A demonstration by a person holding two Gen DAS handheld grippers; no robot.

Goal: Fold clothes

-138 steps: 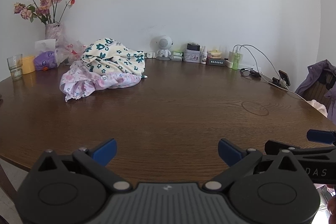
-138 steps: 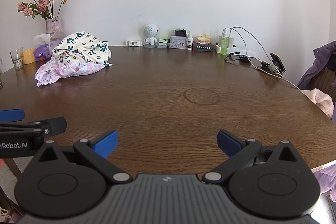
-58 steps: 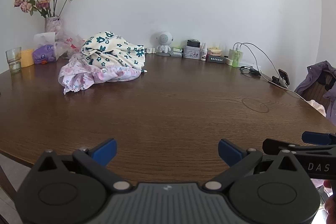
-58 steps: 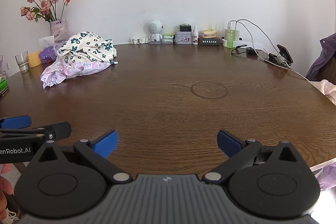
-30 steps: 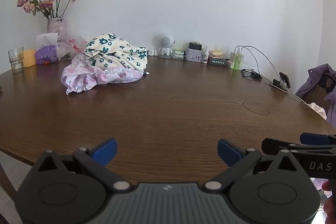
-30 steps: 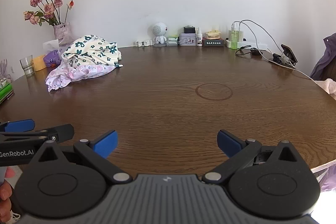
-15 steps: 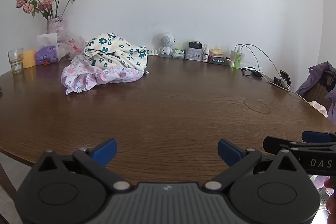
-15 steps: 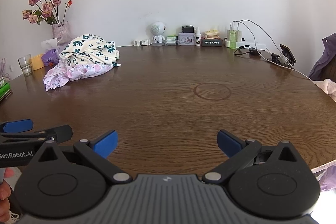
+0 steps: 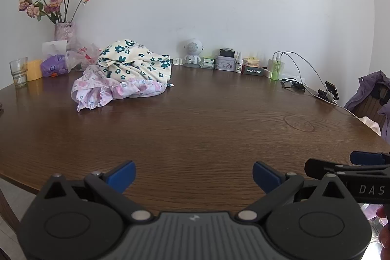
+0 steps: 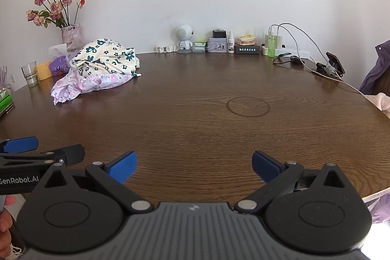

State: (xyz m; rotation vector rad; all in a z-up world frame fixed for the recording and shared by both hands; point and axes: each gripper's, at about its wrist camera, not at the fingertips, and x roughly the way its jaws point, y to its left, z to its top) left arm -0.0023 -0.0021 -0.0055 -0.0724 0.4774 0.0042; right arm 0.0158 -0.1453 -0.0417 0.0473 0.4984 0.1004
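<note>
While both sets of jaws stand wide apart with nothing between them, the left gripper [image 9: 193, 173] and the right gripper [image 10: 193, 163] hang side by side over the near edge of the round, dark wooden bench [image 9: 207, 128], blue pads facing inward above bare wood. In the left wrist view the right gripper's blue-tipped finger shows at the right edge; in the right wrist view the left gripper's finger, lettered "GenRobot.AI", shows at the left edge. A faint ring mark [image 10: 248, 106] sits on the wood ahead of the right gripper. The clothes lie well apart from both grippers, in an unfolded heap on the far left of the bench: a cream garment with dark green flowers [image 9: 136, 63] bunched on top of a pale pink and lilac floral garment [image 9: 107, 90], whose ruffled edge spills toward the viewer. Behind the heap are a purple packet [image 9: 54, 65], a yellow cup [image 9: 34, 70] and a clear drinking glass [image 9: 18, 72], with a vase of dried pink roses [image 9: 63, 32] against the white wall. Along the back edge stand a small white robot figure [image 10: 184, 37], tins and boxes, a little spray bottle [image 10: 230, 42], a green bottle [image 10: 271, 46] and white charger cables [image 10: 302, 40] running to a phone on a stand [image 10: 335, 62]. A purple jacket [image 9: 370, 91] hangs at the far right.
</note>
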